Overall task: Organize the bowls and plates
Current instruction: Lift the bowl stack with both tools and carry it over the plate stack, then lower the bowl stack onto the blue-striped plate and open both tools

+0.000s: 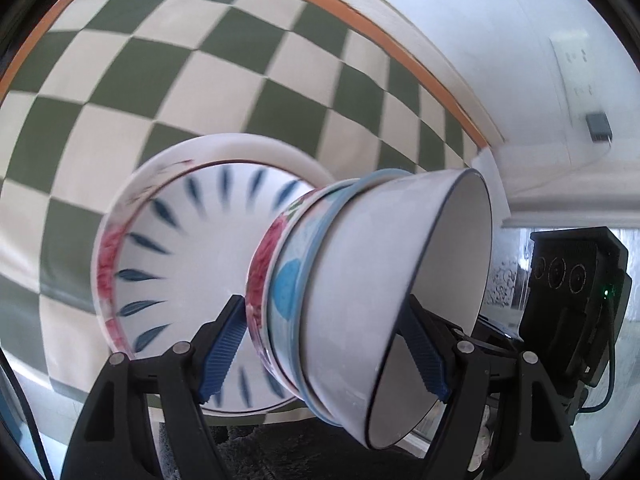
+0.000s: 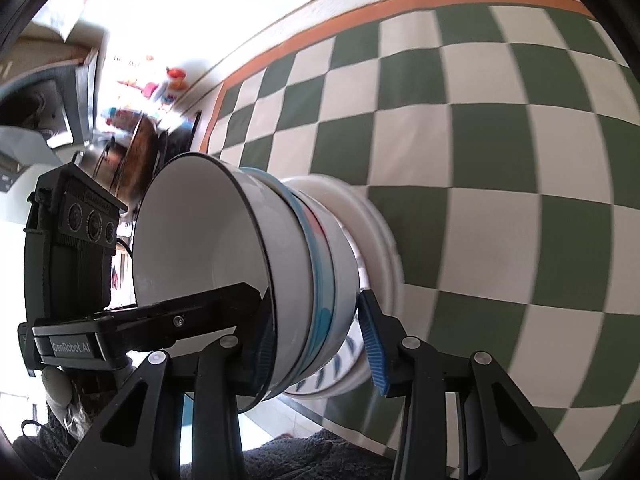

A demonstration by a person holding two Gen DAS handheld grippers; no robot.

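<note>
Green-and-cream checked cloth [image 1: 248, 92] with orange border [image 2: 400, 8] is seen beyond the jaws; white wall [image 1: 460, 20] behind it, dark shaggy rug [image 2: 320, 456] beneath the jaws.

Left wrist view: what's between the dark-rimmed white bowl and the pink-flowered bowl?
A blue-spotted bowl, nested between the white bowl and the pink-flowered bowl; clearest in the left wrist view.

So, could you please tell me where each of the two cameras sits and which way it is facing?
Left wrist: sits on the left gripper, looks along its fingers at the stack of bowls on plates over the checkered cloth; the right gripper's camera unit shows.
Right wrist: sits on the right gripper, facing the same stack from the opposite side.
Shared: bowls, plates, cloth.
</note>
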